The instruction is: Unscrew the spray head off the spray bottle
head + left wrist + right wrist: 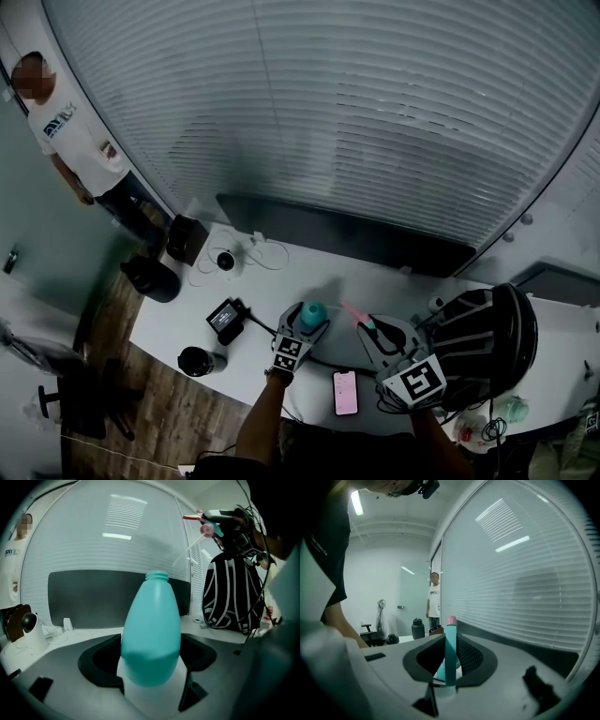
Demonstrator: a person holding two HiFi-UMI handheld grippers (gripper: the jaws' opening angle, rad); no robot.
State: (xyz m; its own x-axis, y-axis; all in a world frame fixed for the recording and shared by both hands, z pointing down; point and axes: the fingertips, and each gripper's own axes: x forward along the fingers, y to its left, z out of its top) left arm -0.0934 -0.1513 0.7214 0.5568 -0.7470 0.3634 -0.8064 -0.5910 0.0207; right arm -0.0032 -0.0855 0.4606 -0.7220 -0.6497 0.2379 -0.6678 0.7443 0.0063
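Looks finished as far as the unscrewing goes: bare threaded neck and open mouth on the bottle (151, 630), with no cap on top, plain in the left gripper view. Gripped around its rounded lower body by the left gripper (151, 670), with jaws set wide and pressing on both sides, neck pointing up and away from the camera. Seen from the head view low over the white worktop (281, 277), toward its near edge; impossible to tell whether standing on it or held a little clear. Pinched in the right gripper (449, 663): the spray head (450, 644), with jaws drawn close on its narrow teal body and the pink end uppermost in the right gripper view. Held well apart from the bottle, up and off to the right in the left gripper view, with the thin white tube (190, 549) slanting down free of the neck and touching nothing. Separated completely, then, not merely loosened. Left to do, as a judgement only: probably nothing of the twisting itself; perhaps setting both parts down on the worktop, somewhere between the phone (345, 392) and the striped backpack (487, 337). Worth minding at that point: a round-bodied bottle with an open mouth, likely to tip or spill if let go carelessly, and a long thin tube, likely to drip or catch on something nearby.
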